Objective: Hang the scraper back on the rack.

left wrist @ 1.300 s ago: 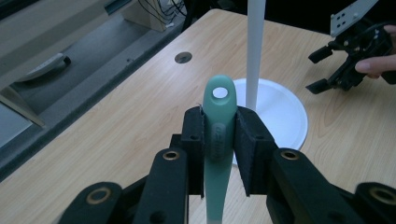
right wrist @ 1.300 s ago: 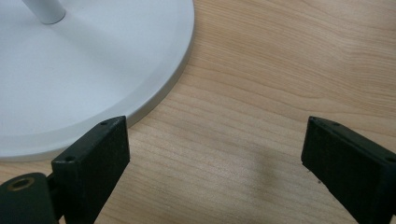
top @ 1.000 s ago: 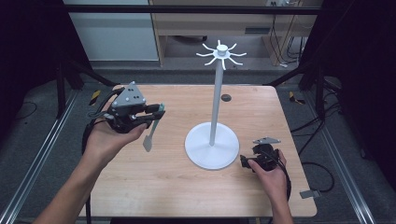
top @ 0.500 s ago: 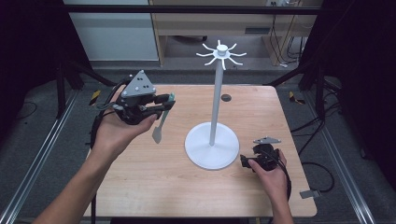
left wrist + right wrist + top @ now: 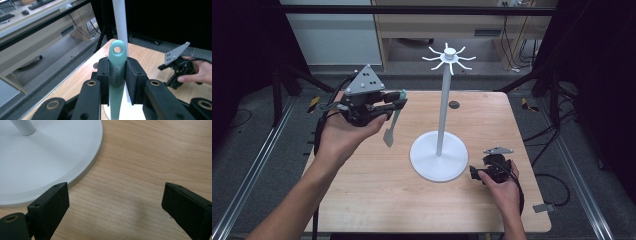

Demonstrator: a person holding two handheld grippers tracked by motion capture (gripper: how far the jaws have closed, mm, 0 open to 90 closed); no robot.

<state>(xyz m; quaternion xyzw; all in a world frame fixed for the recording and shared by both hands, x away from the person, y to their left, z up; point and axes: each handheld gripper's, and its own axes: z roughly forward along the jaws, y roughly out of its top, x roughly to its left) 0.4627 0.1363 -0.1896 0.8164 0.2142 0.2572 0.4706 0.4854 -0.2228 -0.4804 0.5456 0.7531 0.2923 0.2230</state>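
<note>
Nearest the front edge of the tabletop point(image 5: 377, 200), toward its right corner, the right gripper point(image 5: 488, 169) lies low on the wood in the person's right hand point(image 5: 504, 192). Its jaws stand wide apart with nothing but bare wood between them, and one jaw sits just beside the rim of the white stand point(image 5: 439, 155), whose round base takes up the middle of the right half. Between that base and the front edge the boards lie open, as does the front left part of the table.

Further back, over the left side, the left hand point(image 5: 342, 137) holds the left gripper point(image 5: 398, 103) up in the air. Its jaws are narrow, clamped on the pale green handle of a spatula point(image 5: 391, 127), which hangs blade-down clear of the tabletop, well apart from the stand's pole. In the left gripper view the handle's hole end pokes up between the pads point(image 5: 133, 82).

At the far edge, the stand's pole rises to a ring of bare white hooks point(image 5: 449, 56).
</note>
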